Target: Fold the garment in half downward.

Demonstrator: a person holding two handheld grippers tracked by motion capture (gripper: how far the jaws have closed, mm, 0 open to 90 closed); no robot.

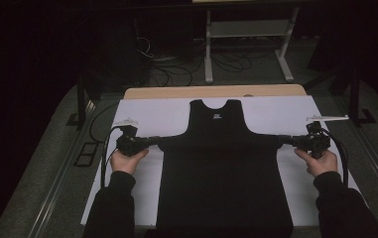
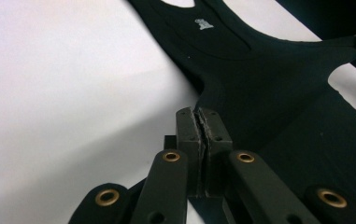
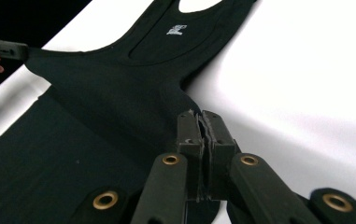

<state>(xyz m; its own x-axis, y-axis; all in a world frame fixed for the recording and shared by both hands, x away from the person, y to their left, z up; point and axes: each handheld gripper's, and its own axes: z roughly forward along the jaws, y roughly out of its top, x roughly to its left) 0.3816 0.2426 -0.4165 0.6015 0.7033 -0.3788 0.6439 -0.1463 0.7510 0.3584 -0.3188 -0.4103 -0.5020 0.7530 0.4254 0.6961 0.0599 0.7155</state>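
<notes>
- Black vest (image 1: 224, 163) is lying flat on the white sheet (image 1: 152, 116), approx. centred on it, neck end pointing away from the person, hem reaching the near edge.
- Small white label (image 2: 203, 24) is sitting just below the neckline; it's also showing in the right gripper view (image 3: 176, 29).
- Left gripper (image 1: 156, 141) is pinching the vest's left side corner just under the armhole; jaws are pressing fully together w/ fabric nipped between the pads, per left gripper view (image 2: 202, 122).
- Right gripper (image 1: 281, 140) is doing the same at the opposite side corner; jaws are clamping tight on the cloth edge, per right gripper view (image 3: 202, 122).
- Fabric betw. the two grippers is pulling out into taut points at both sides, so the chest area is stretching straight across.
- Left hand (image 1: 127, 159) & right hand (image 1: 320, 161) are gripping the gripper bodies from below, dark sleeves coming in from the bottom.
- Sheet is covering most of a wooden table (image 1: 216, 91); a bare strip of wood is showing at the far edge.
- White frame stand (image 1: 248, 39) & loose cables are sitting on the floor beyond the table, well apart from the vest.
</notes>
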